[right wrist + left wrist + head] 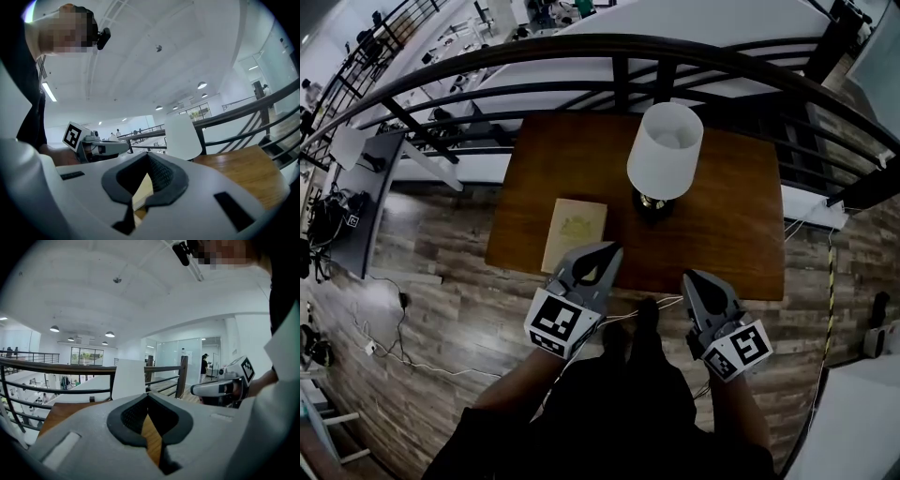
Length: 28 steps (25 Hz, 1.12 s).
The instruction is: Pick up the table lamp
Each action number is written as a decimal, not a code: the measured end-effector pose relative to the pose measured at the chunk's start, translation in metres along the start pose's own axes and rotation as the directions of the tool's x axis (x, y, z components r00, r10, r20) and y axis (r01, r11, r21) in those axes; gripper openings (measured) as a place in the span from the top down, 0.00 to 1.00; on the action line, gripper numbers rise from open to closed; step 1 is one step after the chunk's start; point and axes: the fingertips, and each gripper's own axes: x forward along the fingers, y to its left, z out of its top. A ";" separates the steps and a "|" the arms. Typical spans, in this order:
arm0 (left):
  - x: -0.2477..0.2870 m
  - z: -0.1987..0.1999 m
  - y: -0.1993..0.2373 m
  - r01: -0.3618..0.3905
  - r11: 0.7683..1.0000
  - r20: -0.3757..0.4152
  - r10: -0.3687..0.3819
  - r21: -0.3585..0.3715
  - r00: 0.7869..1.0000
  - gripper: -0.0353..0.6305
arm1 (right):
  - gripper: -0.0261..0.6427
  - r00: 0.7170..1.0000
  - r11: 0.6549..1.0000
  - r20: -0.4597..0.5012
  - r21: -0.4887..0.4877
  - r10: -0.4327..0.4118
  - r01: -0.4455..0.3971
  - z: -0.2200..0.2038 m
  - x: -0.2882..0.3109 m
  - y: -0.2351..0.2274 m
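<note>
Two claws are held low at the near edge of the desk [731, 234], the left claw [612, 249] by a booklet [574, 232], the right claw [689, 276] near it; both are shut and nothing is held. The lamp [664, 155] stands upright further back on the desk, near the railing [581, 47], not yet touched. Both claws are pointed toward it, probably so that it can be taken from two sides.
</note>
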 end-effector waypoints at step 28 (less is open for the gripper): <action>0.114 -0.090 0.067 -0.073 0.997 -0.013 0.073 -0.027 0.997 0.94 | 0.94 1.000 0.992 -0.020 -0.127 -0.011 0.008 -0.088 0.118 -0.113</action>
